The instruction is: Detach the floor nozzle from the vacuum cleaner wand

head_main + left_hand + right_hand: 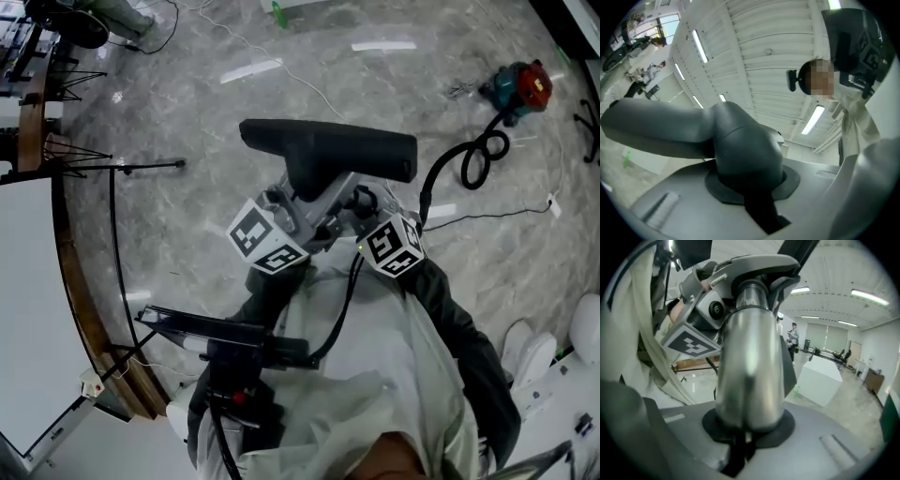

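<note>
The dark floor nozzle (328, 150) is held up in the air in front of the person, its long head lying crosswise. My left gripper (746, 190) is shut on the nozzle's dark grey neck (740, 145); its marker cube (266, 240) shows below the nozzle. My right gripper (740, 439) is shut on the shiny metal wand (750, 366), close beside the left gripper (691, 341). The wand's far end runs into the nozzle's grey socket (752, 268). In the head view the right gripper (380, 225) sits at the nozzle's right, and its jaws are hidden.
The red and teal vacuum body (521, 86) lies on the marble floor at the far right, with its black hose (473, 159) curling toward me. A white table (28, 309) with a wooden edge stands left. A black stand (220, 330) is below. A white box (820, 378) sits ahead.
</note>
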Demonstrator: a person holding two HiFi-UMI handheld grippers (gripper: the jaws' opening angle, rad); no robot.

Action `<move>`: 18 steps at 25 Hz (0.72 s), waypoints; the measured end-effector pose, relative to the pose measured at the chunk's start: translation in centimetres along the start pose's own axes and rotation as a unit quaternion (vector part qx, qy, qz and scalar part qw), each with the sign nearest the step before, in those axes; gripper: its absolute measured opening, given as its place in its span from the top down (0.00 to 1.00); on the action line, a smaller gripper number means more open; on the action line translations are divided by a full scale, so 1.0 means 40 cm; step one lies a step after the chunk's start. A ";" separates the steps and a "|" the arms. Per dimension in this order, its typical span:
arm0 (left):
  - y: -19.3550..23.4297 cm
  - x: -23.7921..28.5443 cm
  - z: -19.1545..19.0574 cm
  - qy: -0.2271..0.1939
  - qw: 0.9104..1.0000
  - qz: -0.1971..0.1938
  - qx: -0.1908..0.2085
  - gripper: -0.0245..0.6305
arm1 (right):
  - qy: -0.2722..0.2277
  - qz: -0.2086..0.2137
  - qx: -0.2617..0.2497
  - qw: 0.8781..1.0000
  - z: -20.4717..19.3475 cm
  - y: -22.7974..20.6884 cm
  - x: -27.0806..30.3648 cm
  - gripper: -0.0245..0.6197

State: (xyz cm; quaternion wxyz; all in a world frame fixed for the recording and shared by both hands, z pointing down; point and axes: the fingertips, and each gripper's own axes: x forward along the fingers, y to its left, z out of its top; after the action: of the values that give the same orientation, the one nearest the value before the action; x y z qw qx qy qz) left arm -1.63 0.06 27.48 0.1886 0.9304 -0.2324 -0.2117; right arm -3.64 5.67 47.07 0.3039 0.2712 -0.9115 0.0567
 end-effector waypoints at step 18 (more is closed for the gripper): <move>0.027 0.014 -0.019 -0.002 0.999 0.037 -0.023 0.85 | 0.006 0.041 0.024 0.999 -0.027 -0.003 -0.008 0.88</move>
State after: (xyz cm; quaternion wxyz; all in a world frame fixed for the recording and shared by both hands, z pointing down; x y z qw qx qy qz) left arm -1.21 -0.90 28.44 0.2171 0.9160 -0.2624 -0.2120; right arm -2.79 6.00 47.73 0.3000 0.2410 -0.9183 0.0926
